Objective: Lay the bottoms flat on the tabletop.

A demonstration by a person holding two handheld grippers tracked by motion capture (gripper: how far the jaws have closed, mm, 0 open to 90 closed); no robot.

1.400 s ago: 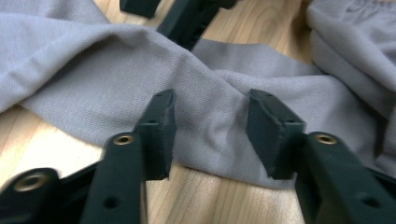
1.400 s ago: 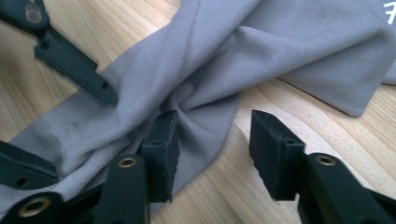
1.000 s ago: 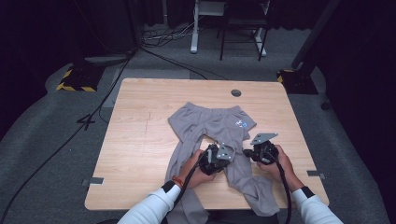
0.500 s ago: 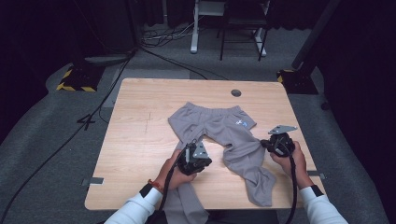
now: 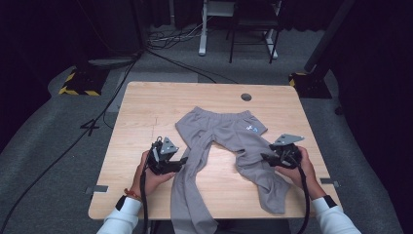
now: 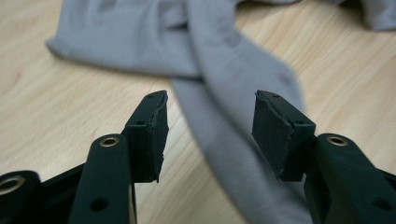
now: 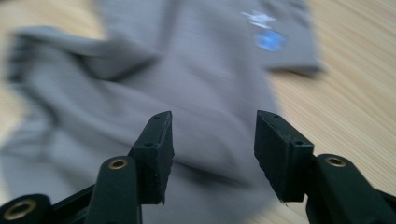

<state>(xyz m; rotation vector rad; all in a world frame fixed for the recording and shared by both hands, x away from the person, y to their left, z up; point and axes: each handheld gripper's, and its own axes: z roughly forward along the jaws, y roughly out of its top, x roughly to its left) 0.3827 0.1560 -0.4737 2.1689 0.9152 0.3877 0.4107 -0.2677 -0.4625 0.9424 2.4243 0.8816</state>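
Both grippers are letting go of the grey trousers (image 5: pixel 221 141) at this moment. A second ago the two hands were close together over the garment, with the jaws clenched on the cloth; now they are standing well apart and the two legs are spread away from each other. The left gripper (image 5: pixel 183 160) is sitting at the left leg, near the person's edge of the bench (image 5: pixel 146 112), and its jaws have just been opening: in the left gripper view the pads are apart, with the leg lying on the wood below them, not pinched. The right gripper (image 5: pixel 264 157) is beside the right leg and its jaws have just been opening as well, with nothing pressed between them. The trousers are lying flat in the middle of the bench, waistband far from the person, and the left leg is hanging over the near edge. It seems the spreading step is finishing, and the next grasp is probably coming.
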